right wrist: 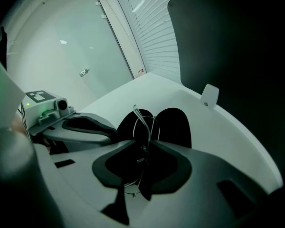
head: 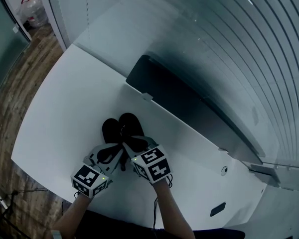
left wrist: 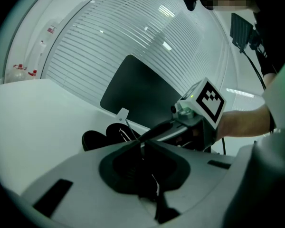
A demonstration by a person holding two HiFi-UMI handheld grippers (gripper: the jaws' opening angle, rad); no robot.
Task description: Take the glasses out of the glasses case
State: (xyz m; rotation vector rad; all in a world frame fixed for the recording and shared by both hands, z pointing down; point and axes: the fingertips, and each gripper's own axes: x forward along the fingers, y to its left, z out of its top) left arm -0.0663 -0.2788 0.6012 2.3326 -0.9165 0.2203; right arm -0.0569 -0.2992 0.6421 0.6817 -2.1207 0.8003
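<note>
A black glasses case [head: 120, 127] lies open on the white table [head: 65, 113], its two halves spread side by side. My right gripper [head: 131, 143] points steeply down at the case. In the right gripper view it [right wrist: 145, 146] is shut on the thin wire-framed glasses [right wrist: 141, 120], which stand up in front of the case [right wrist: 173, 125]. My left gripper [head: 115, 151] sits just left of it, and its jaws [left wrist: 141, 144] look shut on the near edge of the case [left wrist: 96, 139]. The glasses [left wrist: 125, 132] also show there, beside the right gripper [left wrist: 143, 136].
A dark flat screen [head: 179, 103] stands behind the case against a wall of white slats. A small white tab [head: 147, 96] sits at its foot. The table's left edge drops to a wooden floor [head: 10, 98]. The person's forearms come in from the bottom.
</note>
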